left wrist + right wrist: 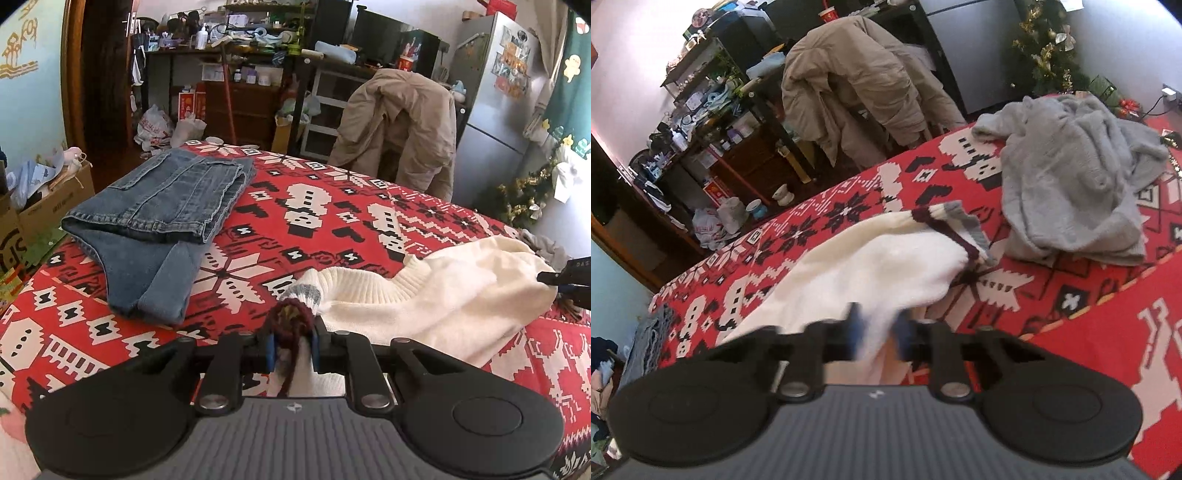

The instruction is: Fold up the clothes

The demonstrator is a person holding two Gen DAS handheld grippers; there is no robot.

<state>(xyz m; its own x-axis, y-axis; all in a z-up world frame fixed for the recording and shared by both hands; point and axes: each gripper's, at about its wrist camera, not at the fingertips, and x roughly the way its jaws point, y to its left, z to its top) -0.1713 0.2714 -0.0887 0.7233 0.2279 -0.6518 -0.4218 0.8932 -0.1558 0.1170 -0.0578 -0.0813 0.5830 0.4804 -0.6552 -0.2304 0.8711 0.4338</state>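
Red patterned bedspread (314, 229), folded jeans (159, 206), white sweater (443, 295), grey garment (1071, 184)

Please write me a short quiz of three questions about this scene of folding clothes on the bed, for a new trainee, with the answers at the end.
1. True or false: the jeans are already folded on the red patterned blanket.
2. Which garment is clamped in the left tongs?
A. the grey sweater
B. the cream sweater
C. the beige coat
3. Fill in: the beige coat hangs over a ____ behind the bed.

Key
1. True.
2. B; the right tongs grip the same cream sweater at its other end.
3. chair.
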